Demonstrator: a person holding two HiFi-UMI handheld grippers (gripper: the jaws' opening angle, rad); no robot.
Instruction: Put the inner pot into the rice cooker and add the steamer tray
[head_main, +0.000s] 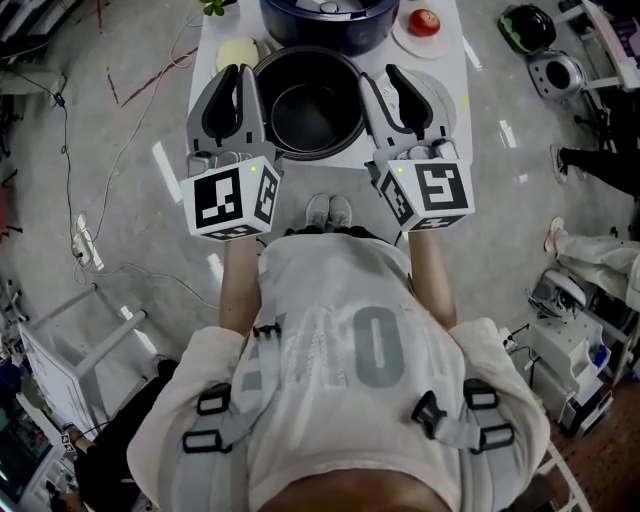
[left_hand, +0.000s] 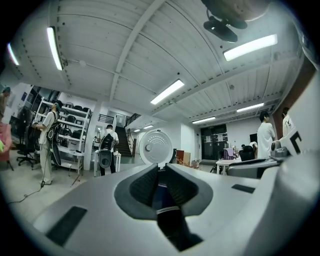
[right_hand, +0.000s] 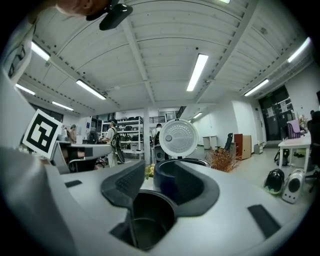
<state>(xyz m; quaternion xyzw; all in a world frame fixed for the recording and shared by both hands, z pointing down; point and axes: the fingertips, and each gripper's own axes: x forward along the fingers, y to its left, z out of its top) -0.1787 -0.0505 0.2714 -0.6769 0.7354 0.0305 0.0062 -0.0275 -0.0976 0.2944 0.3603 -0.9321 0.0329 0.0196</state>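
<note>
The dark inner pot (head_main: 310, 105) stands on the white table (head_main: 215, 30), just in front of the dark blue rice cooker (head_main: 330, 20). The cooker's white lid (right_hand: 178, 138) stands raised. My left gripper (head_main: 237, 72) is at the pot's left rim and is shut on it, with the rim running between its jaws (left_hand: 159, 172). My right gripper (head_main: 385, 75) is at the pot's right rim (right_hand: 150, 215). Its jaws stand apart around the rim, and the pads do not press on it. A white round dish (head_main: 445, 95) lies partly hidden under the right gripper.
A plate with a red fruit (head_main: 425, 22) sits at the table's back right, and a pale yellow item (head_main: 237, 50) at the back left. Cables (head_main: 90, 240) and gear lie on the floor on both sides. People stand by shelves (left_hand: 47, 135) in the background.
</note>
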